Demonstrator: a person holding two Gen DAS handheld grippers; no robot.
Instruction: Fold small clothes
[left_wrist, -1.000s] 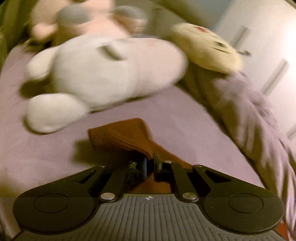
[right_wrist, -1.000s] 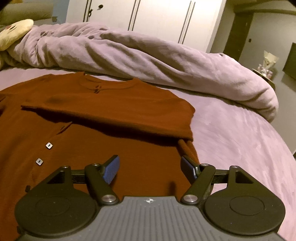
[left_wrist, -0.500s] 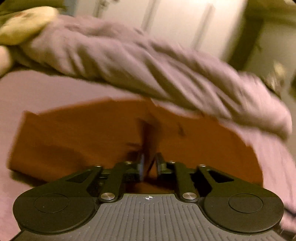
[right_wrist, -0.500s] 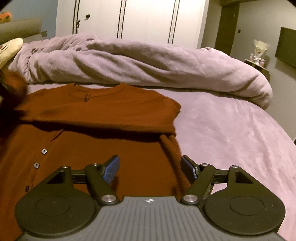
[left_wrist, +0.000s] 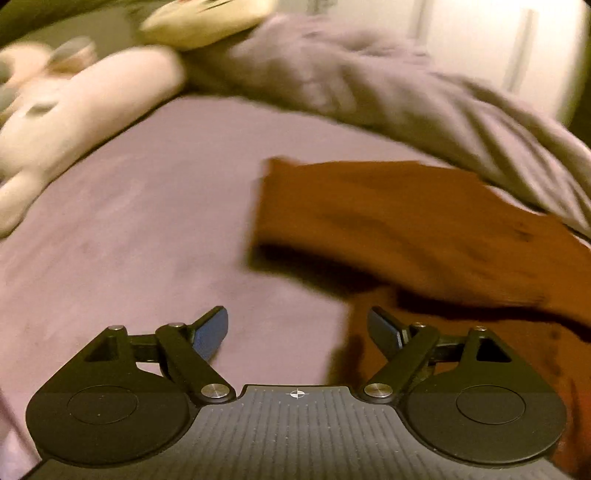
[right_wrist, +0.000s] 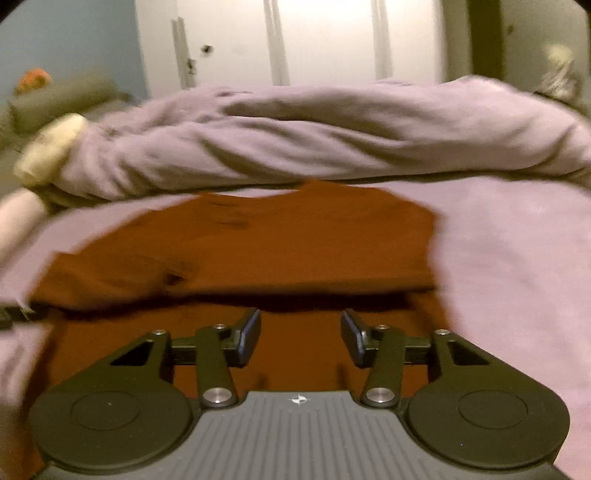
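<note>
While hovering over the bed: both grippers pointing down at the cloth.
Left gripper (left_wrist: 297, 328): jaws standing wide, having just been opening, nothing between them.
Right gripper (right_wrist: 300, 338): jaws part open, having just been closing, gripping nothing, only fabric lying below.
Brown shirt (right_wrist: 295, 243): lying flat just ahead of the right gripper, upper part folded over; ahead and right of the left gripper (left_wrist: 424, 221).
Purple sheet (left_wrist: 147, 221): spreading under the left gripper.
Duvet (right_wrist: 332, 136): bunching beyond the shirt.
Plush toys (left_wrist: 74, 110): lying far left.
</note>
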